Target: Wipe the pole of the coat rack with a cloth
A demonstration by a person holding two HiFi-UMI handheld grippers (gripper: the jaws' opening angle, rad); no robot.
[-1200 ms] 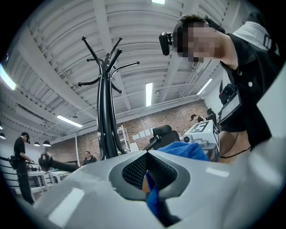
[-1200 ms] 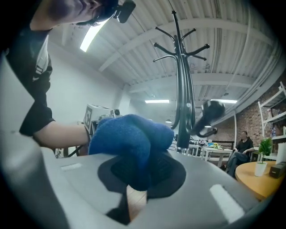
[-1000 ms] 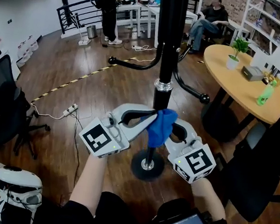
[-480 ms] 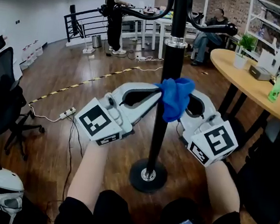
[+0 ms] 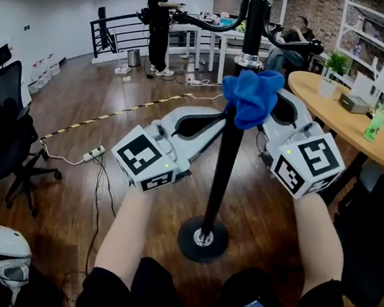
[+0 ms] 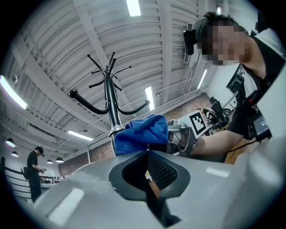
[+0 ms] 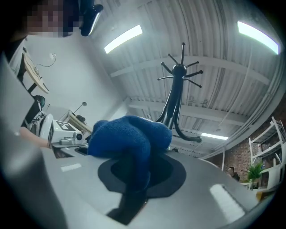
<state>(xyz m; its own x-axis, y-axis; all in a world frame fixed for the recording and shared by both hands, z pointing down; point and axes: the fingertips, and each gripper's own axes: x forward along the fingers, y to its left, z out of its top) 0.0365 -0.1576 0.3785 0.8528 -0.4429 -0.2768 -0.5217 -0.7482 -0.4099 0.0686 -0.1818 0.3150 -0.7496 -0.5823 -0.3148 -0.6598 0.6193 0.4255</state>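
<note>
Higher now, cloth (image 5: pixel 252 98) hugs pole (image 5: pixel 225 167) just beneath collar (image 5: pixel 249 61).

Round wooden table (image 5: pixel 352 126) carrying potted plant (image 5: pixel 336 64) and green bottle (image 5: pixel 375 122), black office chair (image 5: pixel 2 128), power strip (image 5: pixel 94 153) on floor, standing person (image 5: pixel 158 25)

Dark wooden floor (image 5: pixel 146 130), with a round wooden surface (image 5: pixel 334 117) at the right.
The coat rack base (image 5: pixel 203 239), a round black disc, stands on the floor. To the left lie a white power strip (image 5: pixel 96 152) with its cable and a yellow-and-black striped strip (image 5: pixel 114 114). A black office chair (image 5: pixel 2 128) stands at the left edge. The surface carries a potted plant (image 5: pixel 336 64), a small box (image 5: pixel 355 101) and a green bottle (image 5: pixel 375 122).
</note>
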